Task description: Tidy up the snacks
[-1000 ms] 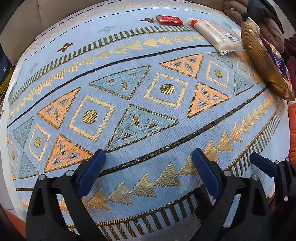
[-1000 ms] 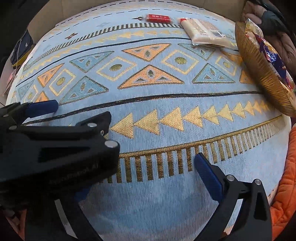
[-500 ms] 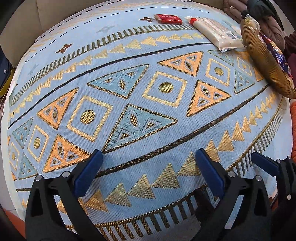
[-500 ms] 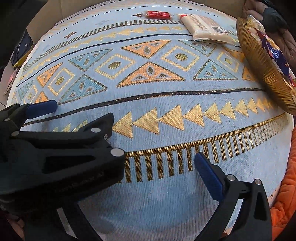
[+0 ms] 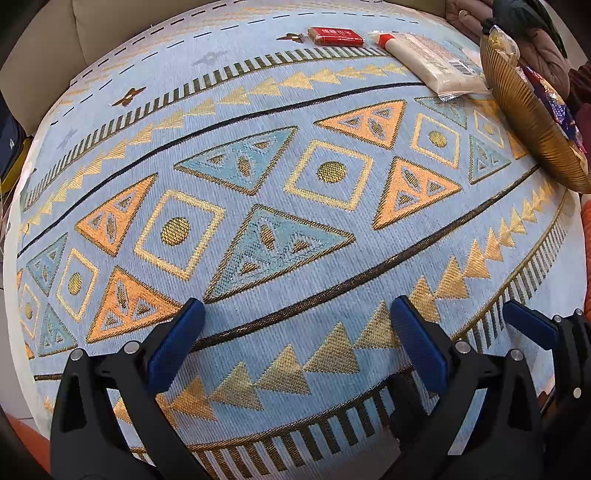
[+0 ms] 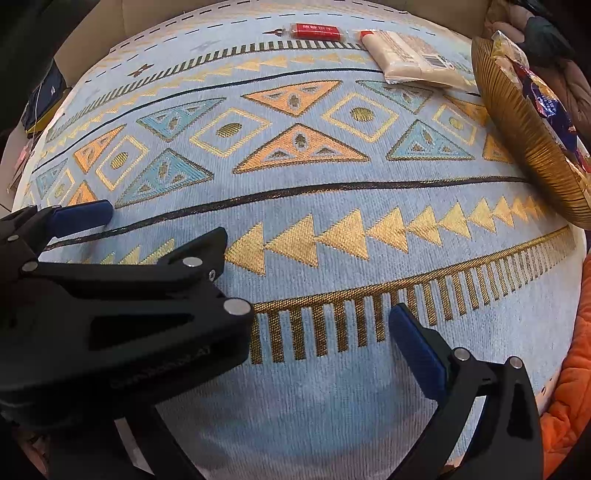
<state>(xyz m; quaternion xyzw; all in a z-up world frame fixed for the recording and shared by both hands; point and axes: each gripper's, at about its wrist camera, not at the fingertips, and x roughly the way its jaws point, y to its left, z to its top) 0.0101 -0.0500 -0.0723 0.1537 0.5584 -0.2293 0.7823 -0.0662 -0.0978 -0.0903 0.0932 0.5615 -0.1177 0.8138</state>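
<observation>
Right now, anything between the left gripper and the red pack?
Nothing visible. The left gripper is open over bare cloth, which runs clear up to the red pack; the white pack lies beside it, off the path.

Pale blue woven tablecloth [image 5: 295,66] over the table, patterned with gold triangles, orange and teal triangles, dotted squares and dark curved lines. Beige sofa cushion [image 5: 110,26] beyond the far edge. Orange quilted fabric [image 6: 569,387] at the near right edge. Brownish padded garment [image 5: 546,51] at the far right corner, something black [image 5: 517,14] lying on top. Dark blue item [image 6: 48,92] off the left side, too small to identify.
</observation>
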